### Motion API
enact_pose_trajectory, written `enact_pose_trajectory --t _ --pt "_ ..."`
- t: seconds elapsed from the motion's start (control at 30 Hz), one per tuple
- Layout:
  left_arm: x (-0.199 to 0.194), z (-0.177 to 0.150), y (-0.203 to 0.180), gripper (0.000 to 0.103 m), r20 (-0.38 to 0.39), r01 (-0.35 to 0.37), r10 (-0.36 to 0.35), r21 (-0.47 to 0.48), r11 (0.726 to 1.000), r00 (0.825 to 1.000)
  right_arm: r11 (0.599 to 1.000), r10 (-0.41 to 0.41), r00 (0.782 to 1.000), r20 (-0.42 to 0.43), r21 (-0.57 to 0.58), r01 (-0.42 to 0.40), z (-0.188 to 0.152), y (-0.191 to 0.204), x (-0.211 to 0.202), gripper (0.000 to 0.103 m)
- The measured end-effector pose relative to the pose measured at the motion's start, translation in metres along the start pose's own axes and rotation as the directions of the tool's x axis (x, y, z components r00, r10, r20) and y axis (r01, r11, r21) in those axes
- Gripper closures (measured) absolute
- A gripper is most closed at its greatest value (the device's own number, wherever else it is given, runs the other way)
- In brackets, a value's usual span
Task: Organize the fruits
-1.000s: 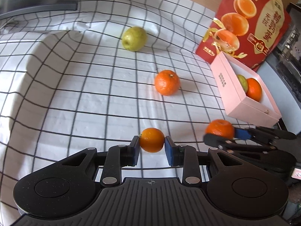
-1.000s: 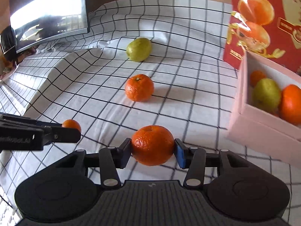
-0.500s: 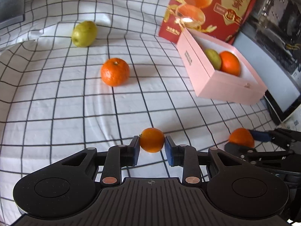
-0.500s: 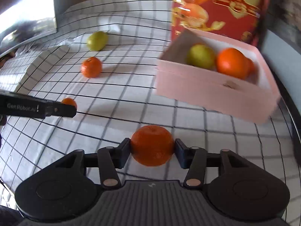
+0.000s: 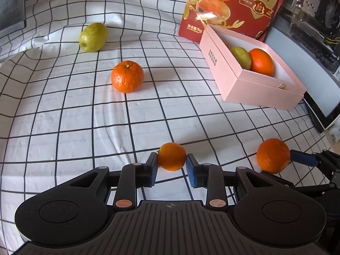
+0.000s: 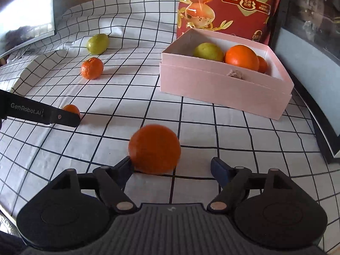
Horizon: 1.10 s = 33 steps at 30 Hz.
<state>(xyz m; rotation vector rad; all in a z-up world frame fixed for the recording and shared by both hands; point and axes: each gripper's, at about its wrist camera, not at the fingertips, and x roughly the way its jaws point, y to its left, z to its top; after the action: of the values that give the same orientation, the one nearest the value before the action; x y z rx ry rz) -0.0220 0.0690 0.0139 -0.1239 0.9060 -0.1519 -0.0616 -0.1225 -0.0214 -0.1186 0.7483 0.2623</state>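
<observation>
1. At the far left of the black-gridded white cloth (image 5: 63, 127) lies a yellow-green pear-shaped fruit (image 5: 93, 37), with a loose round orange mandarin (image 5: 127, 76) just nearer; neither is touched.
2. The left gripper (image 5: 171, 165) is clamped on a small smooth orange (image 5: 171, 156), its blue pads pressed against both sides.
3. To its right, the right gripper (image 6: 172, 167) has its jaws opening: the large round orange tangerine (image 6: 154, 148) leans against the left finger, the right pad stands clear, and the blurred fruit seems to rest on the cloth.
4. Further right stands the open pink cardboard box (image 6: 223, 85), already holding a green fruit and two oranges, in front of a red printed bag (image 6: 225, 4).
5. Judged step: the tangerine is being let go short of the box, well apart from it.
6. Next, it likely needs re-gripping squarely, lifting over the pink wall and releasing inside; the small orange should follow, without the grippers colliding.
</observation>
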Motion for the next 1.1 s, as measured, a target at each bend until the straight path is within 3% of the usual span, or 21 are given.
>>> enact_pose_trajectory --t 0.33,0.63,0.77,0.9,1.0,1.1 --pt "0.0 -0.001 0.001 0.069 0.003 0.001 -0.001 -0.009 1.0 1.0 1.0 -0.01 1.0 -0.008 0.002 0.01 -0.001 -0.008 -0.001 0.018" --pt "0.004 0.003 0.005 0.065 0.019 0.057 -0.056 -0.026 0.998 0.998 0.999 -0.033 0.999 0.002 0.029 0.033 -0.004 -0.016 -0.001 0.016" --pt "0.004 0.002 0.001 0.065 0.023 0.045 -0.045 -0.011 0.999 0.999 0.998 -0.044 0.999 0.019 0.047 0.043 -0.009 -0.016 -0.001 0.01" --pt "0.003 -0.005 -0.007 0.065 0.038 0.014 -0.017 0.065 0.998 0.999 0.997 -0.054 0.998 0.018 0.063 0.052 -0.013 -0.016 -0.001 0.0" --pt "0.002 -0.009 -0.01 0.065 0.057 -0.001 -0.004 0.091 0.996 0.998 0.996 -0.058 0.998 0.014 0.071 0.056 -0.013 -0.016 -0.001 0.0" --pt "0.001 -0.009 -0.006 0.069 0.065 -0.006 0.003 0.051 0.999 0.998 0.996 -0.058 0.998 0.002 0.067 0.058 -0.011 -0.016 -0.001 0.0"
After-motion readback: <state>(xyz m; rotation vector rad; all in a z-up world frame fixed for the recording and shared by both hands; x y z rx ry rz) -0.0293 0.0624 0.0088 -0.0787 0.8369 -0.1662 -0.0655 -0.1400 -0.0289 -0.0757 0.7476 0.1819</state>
